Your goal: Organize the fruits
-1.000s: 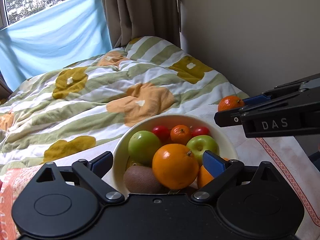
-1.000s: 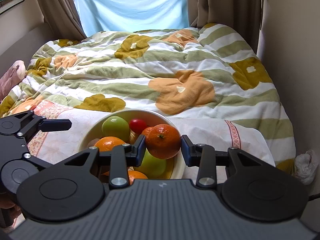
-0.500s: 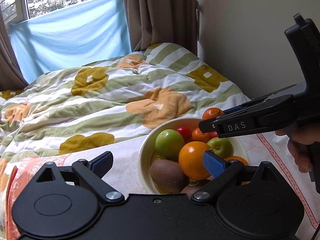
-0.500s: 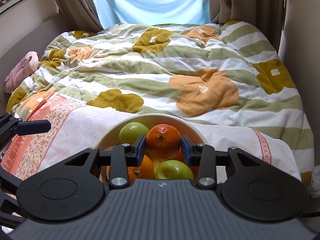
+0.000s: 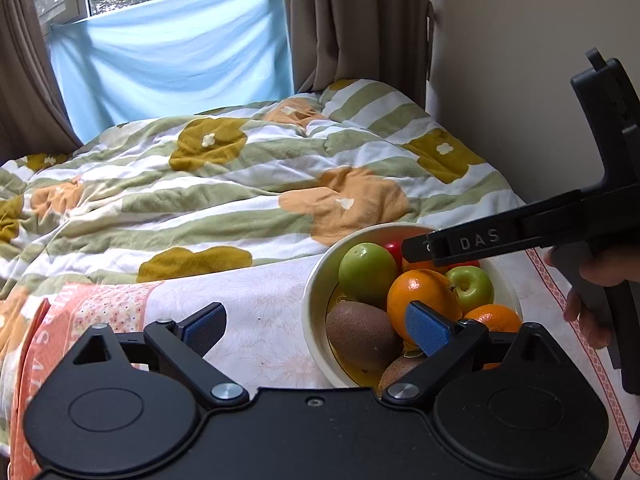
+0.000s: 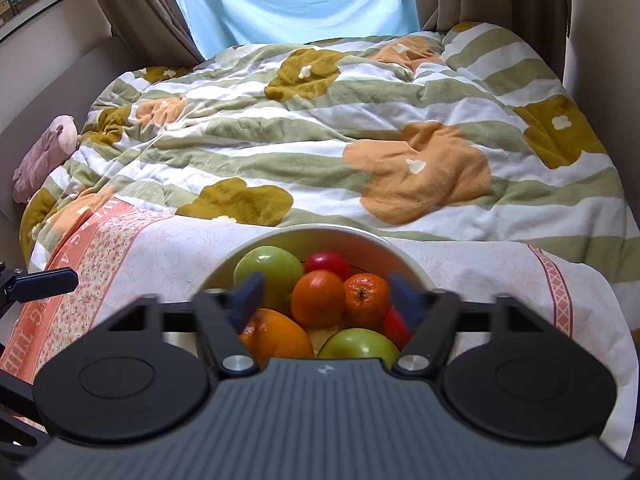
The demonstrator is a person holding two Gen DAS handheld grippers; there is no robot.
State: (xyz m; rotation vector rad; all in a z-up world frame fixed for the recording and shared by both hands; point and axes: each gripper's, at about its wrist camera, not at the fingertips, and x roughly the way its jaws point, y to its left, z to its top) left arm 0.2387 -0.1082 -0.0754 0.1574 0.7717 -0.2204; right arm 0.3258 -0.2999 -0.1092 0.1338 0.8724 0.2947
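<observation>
Fingers on the right gripper [image 6: 326, 294] are spread wide with nothing between them, hanging right over the cream bowl [image 6: 416, 270]. Directly below the gap sits a small mandarin [image 6: 367, 295], nestled on top of the pile next to a smooth orange-red fruit [image 6: 318, 298], so my guess is that spot is where the drop-off goes: top of the heap, middle of the bowl, where a round thing won't roll out.

The left gripper [image 5: 316, 326] is open too and holding nothing. It sits low at the near-left side of the bowl, with 1 blue pad [image 5: 426, 328] in front of the big orange [image 5: 422, 298] and the other out over the cloth [image 5: 256, 300]. Looks like it's just parked out of the way, or maybe lining up for a later grab, can't say which.

So the fruit is all in the bowl as far as I can see: 2 green apples [image 5: 366, 274], a kiwi [image 5: 360, 336], a red one at the back, several oranges. The bowl sits on a floral cloth spread over the bed, near the striped duvet [image 6: 360, 120]. I don't see any loose fruit on the cloth, so this feels close to done. Soft bed under a full bowl though, so I'd pull away gently and not bump the rim.
</observation>
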